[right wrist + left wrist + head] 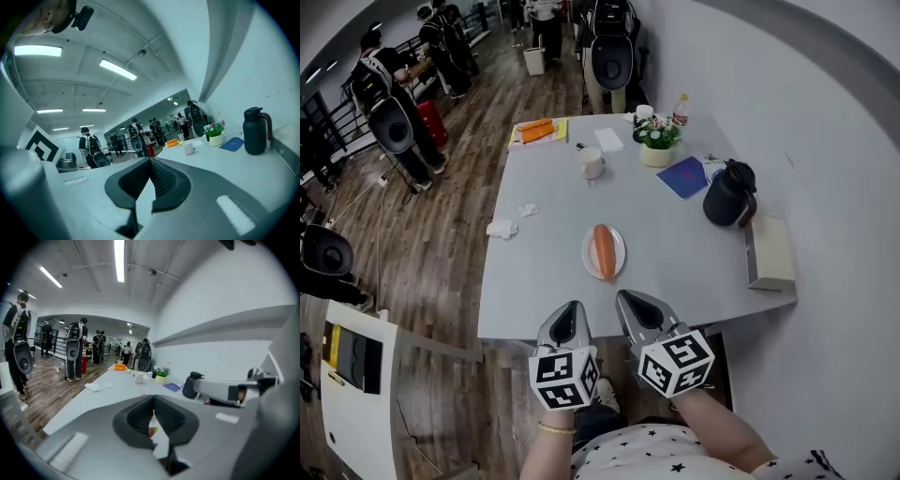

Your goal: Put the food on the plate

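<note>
An orange-red sausage-shaped piece of food (604, 250) lies lengthwise on a small white plate (621, 246) near the middle of the grey table (675, 253). Both grippers hover at the table's front edge, just short of the plate. In the head view the left gripper (574, 307) is below and left of the plate, and the right gripper (628, 298) is below and right of it. The left gripper (153, 400) has its jaws touching with nothing held; a sliver of the orange food (152, 430) shows under its tips. The right gripper (150, 162) is shut and empty too.
Farther back stand a white cup (592, 163), a black jug (729, 193), a flower pot (656, 141), a blue booklet (682, 176) and a tray of orange items (536, 130). A beige box (770, 251) sits at the right edge, crumpled tissues (502, 229) at the left. People stand on the wooden floor.
</note>
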A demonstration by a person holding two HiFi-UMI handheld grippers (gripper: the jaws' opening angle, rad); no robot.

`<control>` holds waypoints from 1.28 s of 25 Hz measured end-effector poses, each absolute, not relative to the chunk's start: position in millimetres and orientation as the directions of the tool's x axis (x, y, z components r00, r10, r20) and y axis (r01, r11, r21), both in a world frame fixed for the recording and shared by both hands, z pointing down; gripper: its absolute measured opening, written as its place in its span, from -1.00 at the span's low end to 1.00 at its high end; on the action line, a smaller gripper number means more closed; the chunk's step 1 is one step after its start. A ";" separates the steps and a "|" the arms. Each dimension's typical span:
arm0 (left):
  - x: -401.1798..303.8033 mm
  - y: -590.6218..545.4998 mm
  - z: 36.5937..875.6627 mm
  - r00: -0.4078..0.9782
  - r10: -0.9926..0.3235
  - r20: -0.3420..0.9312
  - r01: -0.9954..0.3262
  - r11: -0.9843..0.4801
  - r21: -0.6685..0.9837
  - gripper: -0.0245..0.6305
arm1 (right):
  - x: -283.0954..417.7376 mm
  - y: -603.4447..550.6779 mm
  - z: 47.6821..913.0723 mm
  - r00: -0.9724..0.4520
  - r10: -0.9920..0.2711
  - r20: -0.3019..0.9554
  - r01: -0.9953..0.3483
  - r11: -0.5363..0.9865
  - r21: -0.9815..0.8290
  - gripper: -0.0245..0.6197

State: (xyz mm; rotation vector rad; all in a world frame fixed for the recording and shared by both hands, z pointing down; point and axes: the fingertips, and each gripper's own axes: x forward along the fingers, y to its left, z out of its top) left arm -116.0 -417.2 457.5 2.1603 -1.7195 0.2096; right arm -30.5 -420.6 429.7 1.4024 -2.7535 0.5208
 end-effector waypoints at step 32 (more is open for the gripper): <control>-50.1 -268.0 440.5 0.244 -0.926 0.288 -0.964 -0.200 0.175 -0.91 | 27.0 -276.3 434.5 -0.600 -0.776 0.193 -0.795 0.551 -0.255 -0.93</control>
